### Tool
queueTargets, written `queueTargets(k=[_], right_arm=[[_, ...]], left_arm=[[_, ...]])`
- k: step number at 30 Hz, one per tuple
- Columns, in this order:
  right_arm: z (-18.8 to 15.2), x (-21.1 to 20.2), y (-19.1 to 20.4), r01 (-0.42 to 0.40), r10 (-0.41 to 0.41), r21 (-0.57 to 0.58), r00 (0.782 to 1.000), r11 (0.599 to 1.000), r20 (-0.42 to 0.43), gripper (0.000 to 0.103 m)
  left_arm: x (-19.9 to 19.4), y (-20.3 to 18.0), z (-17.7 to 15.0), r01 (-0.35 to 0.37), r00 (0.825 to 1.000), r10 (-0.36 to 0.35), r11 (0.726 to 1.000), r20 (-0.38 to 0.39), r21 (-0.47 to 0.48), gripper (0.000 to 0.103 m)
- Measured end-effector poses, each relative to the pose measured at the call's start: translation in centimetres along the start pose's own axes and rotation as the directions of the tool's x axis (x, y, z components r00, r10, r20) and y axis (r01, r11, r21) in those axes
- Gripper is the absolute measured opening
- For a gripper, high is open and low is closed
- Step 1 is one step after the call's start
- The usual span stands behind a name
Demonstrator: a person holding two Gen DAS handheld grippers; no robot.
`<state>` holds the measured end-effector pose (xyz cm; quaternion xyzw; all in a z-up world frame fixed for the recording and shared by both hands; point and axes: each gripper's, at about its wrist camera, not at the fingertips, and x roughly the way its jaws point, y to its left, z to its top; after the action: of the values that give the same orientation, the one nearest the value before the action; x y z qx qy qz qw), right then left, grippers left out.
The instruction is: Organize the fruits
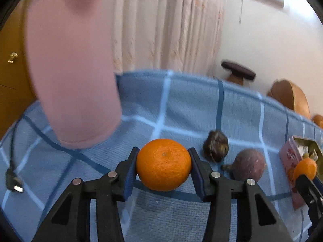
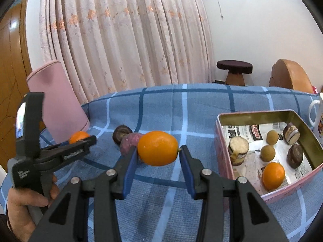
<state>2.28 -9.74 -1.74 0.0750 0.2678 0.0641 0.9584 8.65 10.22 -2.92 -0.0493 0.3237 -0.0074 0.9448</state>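
Left gripper (image 1: 164, 166) around mandarin (image 1: 163, 164).

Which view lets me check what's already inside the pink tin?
The right wrist view: the pink tin lies open, its fruit and paper lining visible from above. The left wrist view catches only its corner at the right edge, behind the right tongs.

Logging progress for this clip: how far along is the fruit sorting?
Done: the pink metal tin already holds one orange and several small brown fruits. In hand: the right gripper grips an oval orange fruit, the left gripper a round orange mandarin. Left: two dark purplish fruits on the blue checked cloth.
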Motion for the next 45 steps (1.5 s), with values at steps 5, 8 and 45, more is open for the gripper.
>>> queueTargets(k=[5, 8, 45], right_arm=[[-0.1, -0.7, 0.4, 0.007, -0.006, -0.025, 0.999, 1.0, 0.037, 0.045], [-0.1, -1.2, 0.7, 0.03, -0.027, -0.047, 0.997, 0.998, 0.069, 0.045], [-0.6, -4.0, -4.2, -0.06, 0.053, 0.103, 0.996, 0.993, 0.067, 0.069]], left_arm=[[-1.7, -0.6, -0.7, -0.033, 0.996, 0.032, 0.999, 0.078, 0.009, 0.05], [-2.6, -1.3, -0.9, -0.032, 0.993, 0.03, 0.999, 0.11, 0.023, 0.05], [-5.1, -2.8, -2.1, -0.043, 0.992, 0.042, 0.999, 0.115, 0.002, 0.05]])
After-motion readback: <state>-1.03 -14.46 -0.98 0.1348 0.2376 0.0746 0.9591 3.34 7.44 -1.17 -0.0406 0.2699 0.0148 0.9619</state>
